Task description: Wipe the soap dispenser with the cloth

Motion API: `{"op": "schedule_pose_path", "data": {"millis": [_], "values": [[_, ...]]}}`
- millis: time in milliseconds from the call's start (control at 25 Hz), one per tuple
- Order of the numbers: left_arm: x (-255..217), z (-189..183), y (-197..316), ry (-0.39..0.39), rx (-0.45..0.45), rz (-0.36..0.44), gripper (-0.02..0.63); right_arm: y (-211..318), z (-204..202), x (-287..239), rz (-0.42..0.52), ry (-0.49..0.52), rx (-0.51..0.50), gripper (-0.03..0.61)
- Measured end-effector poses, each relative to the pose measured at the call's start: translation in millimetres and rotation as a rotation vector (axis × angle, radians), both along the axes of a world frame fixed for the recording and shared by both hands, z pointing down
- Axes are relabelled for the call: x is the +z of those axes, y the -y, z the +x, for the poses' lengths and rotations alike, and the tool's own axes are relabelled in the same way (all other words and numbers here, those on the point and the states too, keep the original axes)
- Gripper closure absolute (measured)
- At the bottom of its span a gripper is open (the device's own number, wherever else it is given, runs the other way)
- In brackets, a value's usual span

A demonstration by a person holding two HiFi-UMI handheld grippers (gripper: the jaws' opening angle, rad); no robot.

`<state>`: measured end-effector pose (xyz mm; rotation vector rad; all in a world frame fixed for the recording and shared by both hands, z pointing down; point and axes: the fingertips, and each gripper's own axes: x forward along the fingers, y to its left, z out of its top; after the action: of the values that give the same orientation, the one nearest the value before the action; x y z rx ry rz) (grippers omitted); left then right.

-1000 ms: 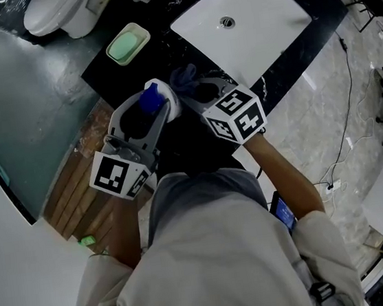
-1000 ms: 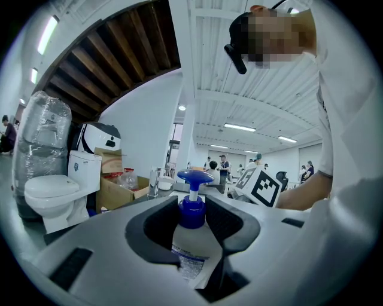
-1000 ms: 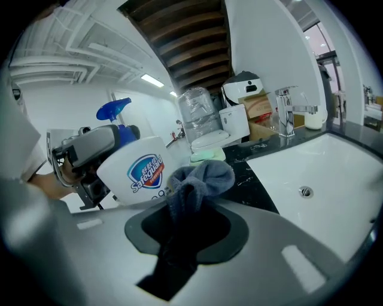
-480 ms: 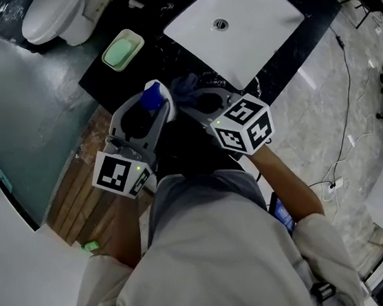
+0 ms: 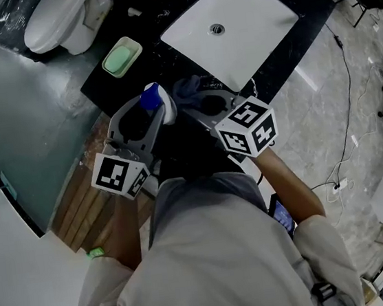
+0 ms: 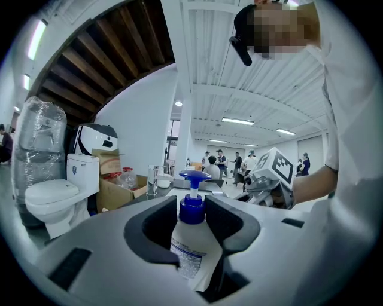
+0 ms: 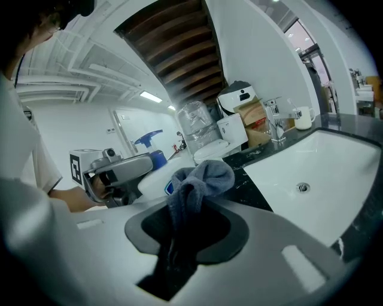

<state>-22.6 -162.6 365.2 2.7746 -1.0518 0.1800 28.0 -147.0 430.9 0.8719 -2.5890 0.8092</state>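
My left gripper (image 5: pixel 159 108) (image 6: pixel 192 224) is shut on a white soap dispenser (image 5: pixel 160 104) (image 6: pixel 190 245) with a blue pump top (image 6: pixel 192 197), held upright in the air in front of the black counter (image 5: pixel 110 79). Beside it on the right, my right gripper (image 5: pixel 191 95) (image 7: pixel 190 206) is shut on a bunched grey-blue cloth (image 5: pixel 186 87) (image 7: pixel 197 182). In the right gripper view the cloth sits just beside the dispenser (image 7: pixel 157 173); whether they touch I cannot tell.
A white rectangular sink basin (image 5: pixel 231 23) (image 7: pixel 317 173) is set in the counter ahead. A green soap dish (image 5: pixel 121 56) lies on the counter's left. A white toilet (image 5: pixel 61 19) stands at the far left. A faucet (image 7: pixel 272 122) and mug (image 7: pixel 303 118) stand behind the basin.
Both grippers have stayed close together with their loads. The right gripper's cube has shifted slightly right and down in the head view; the view itself has drifted a little.
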Motion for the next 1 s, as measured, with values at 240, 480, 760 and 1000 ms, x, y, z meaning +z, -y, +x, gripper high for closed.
{"op": "schedule_pose_path", "data": {"millis": [240,480,760,1000], "values": [[-5.8,-1.6,-2.6,-0.011,-0.001,0.009,0.479,-0.2,3.8,-5.0,0.017,0.005,0.012,0.502],[-7.5,-4.8,-12.3,-0.005,-0.029,0.012,0.479,-7.3,7.1,-11.4,0.037,0.013,0.018,0.502],[-6.0,-10.9,-25.9,-0.011,-0.055,0.011,0.479,-20.6,13.4,-16.6,0.068,0.016,0.045,0.502],[-3.5,-15.5,-29.6,-0.022,-0.078,-0.01,0.477,-29.6,16.5,-24.7,0.087,0.03,0.078,0.502]]}}
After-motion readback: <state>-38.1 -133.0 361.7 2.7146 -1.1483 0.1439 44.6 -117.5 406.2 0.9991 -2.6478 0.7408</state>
